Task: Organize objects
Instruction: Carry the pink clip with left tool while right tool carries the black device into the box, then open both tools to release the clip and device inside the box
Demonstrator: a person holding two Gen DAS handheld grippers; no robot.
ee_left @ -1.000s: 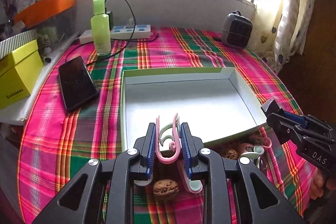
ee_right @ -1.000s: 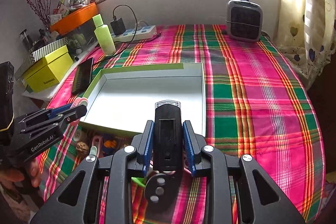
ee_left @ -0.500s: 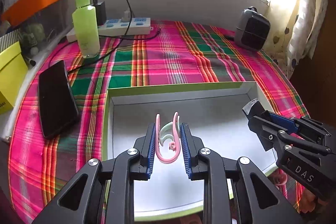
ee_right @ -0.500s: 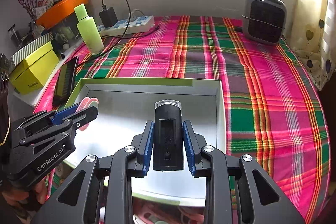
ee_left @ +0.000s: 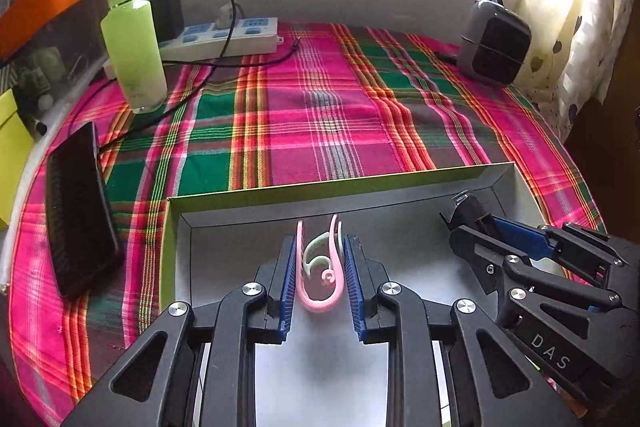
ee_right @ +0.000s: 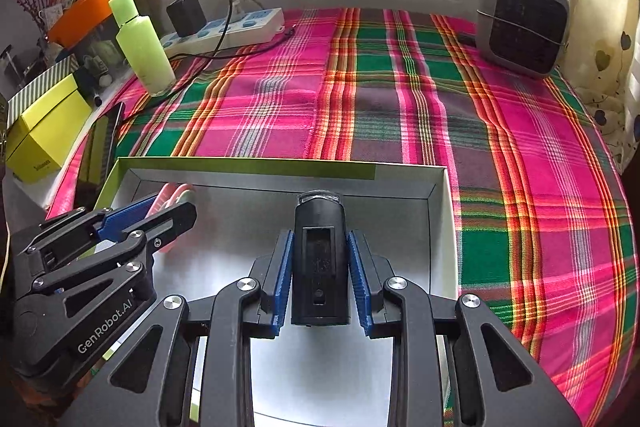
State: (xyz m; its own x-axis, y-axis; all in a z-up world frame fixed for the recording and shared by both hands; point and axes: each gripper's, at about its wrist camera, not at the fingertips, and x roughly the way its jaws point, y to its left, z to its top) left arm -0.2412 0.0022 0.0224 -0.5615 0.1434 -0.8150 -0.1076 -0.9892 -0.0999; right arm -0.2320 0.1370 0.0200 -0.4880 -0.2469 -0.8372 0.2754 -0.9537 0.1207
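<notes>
My left gripper [ee_left: 319,251] is shut on a pink and pale green plastic hook [ee_left: 320,267] and holds it over the white box [ee_left: 240,195] with green rim, near its far left part. My right gripper [ee_right: 320,255] is shut on a black flashlight [ee_right: 319,259] and holds it over the same box [ee_right: 440,227], near its far right side. Each gripper shows in the other's view: the right one [ee_left: 472,223] at the right, the left one [ee_right: 168,207] at the left.
On the plaid cloth [ee_left: 320,115] lie a black phone [ee_left: 76,211] at the left, a green bottle [ee_left: 132,47], a power strip with charger and cable [ee_left: 224,35] at the back, and a small grey heater [ee_left: 494,41] back right. A yellow box [ee_right: 44,131] stands far left.
Both grippers have moved forward over the box with their objects still held. The loose walnuts and hooks at the near edge have dropped out of sight.
</notes>
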